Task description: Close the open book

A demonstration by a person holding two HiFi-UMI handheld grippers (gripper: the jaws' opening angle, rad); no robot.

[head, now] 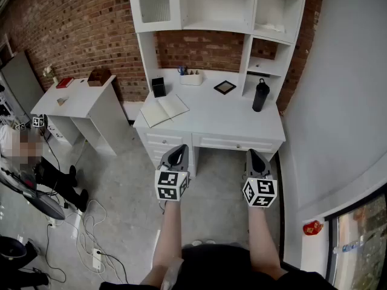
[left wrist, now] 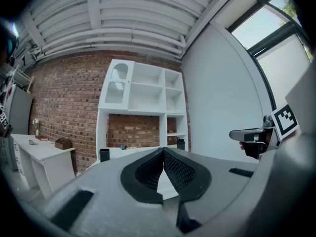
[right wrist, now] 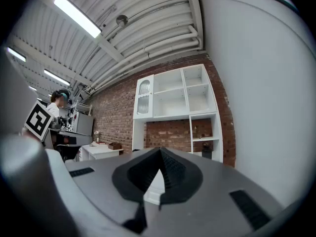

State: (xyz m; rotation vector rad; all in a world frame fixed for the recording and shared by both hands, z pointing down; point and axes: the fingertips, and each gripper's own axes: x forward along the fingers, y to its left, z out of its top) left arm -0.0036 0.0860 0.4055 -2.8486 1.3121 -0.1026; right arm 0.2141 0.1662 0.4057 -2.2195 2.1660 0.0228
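Note:
An open book [head: 164, 110] with pale pages lies flat on the left part of the white desk [head: 230, 116]. My left gripper [head: 177, 154] and right gripper [head: 253, 157] hang level in front of the desk's drawers, well short of the book. Both are shut with nothing between their jaws; the tips meet in the left gripper view [left wrist: 163, 149] and in the right gripper view [right wrist: 159, 150]. The book itself is hidden behind the jaws in both gripper views.
On the desk stand a black bottle [head: 260, 95], a small framed picture [head: 225, 87], a black box [head: 158, 87] and a white pen tray [head: 191, 77]. A white hutch [head: 217, 8] rises above. A second white desk [head: 75, 98] stands left; cables [head: 84, 228] lie on the floor.

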